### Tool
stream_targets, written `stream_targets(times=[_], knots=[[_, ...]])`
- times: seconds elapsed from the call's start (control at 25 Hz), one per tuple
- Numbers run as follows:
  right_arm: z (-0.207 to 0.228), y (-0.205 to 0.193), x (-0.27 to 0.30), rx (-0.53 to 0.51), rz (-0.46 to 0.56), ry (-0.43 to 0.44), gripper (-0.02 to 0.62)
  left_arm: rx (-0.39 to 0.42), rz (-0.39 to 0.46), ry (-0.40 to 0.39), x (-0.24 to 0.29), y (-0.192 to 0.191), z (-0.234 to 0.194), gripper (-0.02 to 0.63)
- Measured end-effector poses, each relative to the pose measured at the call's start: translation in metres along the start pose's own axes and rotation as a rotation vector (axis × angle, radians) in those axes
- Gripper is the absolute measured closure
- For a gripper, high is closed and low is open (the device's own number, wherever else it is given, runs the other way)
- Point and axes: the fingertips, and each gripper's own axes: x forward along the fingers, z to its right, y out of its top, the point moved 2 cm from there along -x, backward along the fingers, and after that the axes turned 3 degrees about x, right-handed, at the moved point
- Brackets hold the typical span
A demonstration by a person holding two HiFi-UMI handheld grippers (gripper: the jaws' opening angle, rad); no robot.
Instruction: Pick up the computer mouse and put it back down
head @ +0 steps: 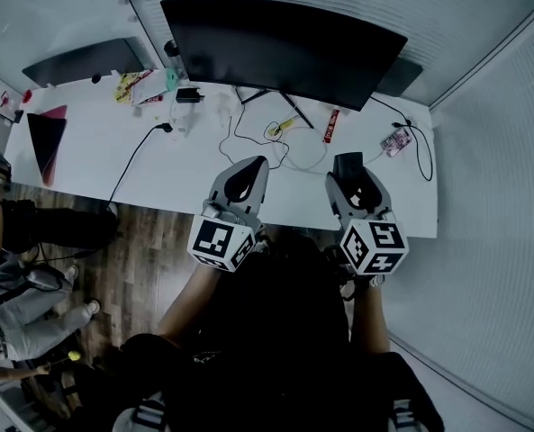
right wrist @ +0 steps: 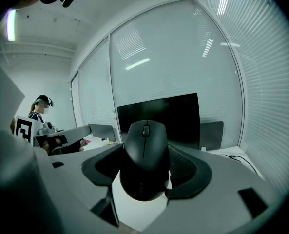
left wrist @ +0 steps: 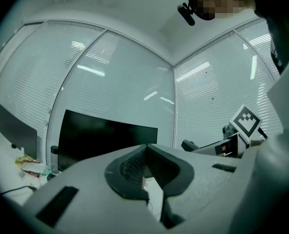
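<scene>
A black computer mouse [right wrist: 145,159] sits clamped between the jaws of my right gripper [right wrist: 146,172], lifted clear of the white desk [head: 95,165]. In the head view the same mouse [head: 348,164] shows as a dark shape at the tip of the right gripper [head: 349,176], above the desk's front right part. My left gripper [head: 246,176] hovers to the left of it over the desk's front edge. In the left gripper view its jaws [left wrist: 146,172] meet at the tips with nothing between them.
A wide black monitor [head: 280,48] stands at the back of the desk, with cables [head: 276,138] in front of it. A pink phone [head: 396,140] lies at the right, a dark triangular item [head: 45,142] at the left. Another person [right wrist: 39,112] stands off to the left.
</scene>
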Motion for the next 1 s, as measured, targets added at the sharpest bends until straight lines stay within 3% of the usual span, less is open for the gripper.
stream_targets(times=[0.4,1.0], knots=[[-0.006,0.059,-0.018,-0.036,0.139,-0.014,0.308,0.062,0.061,-0.017,0.007,0.045,-0.008,0.6],[-0.005,0.048,0.006,-0.002,0.097,-0.023,0.308,0.048,0.032,0.004,0.011,0.028,-0.031,0.6]])
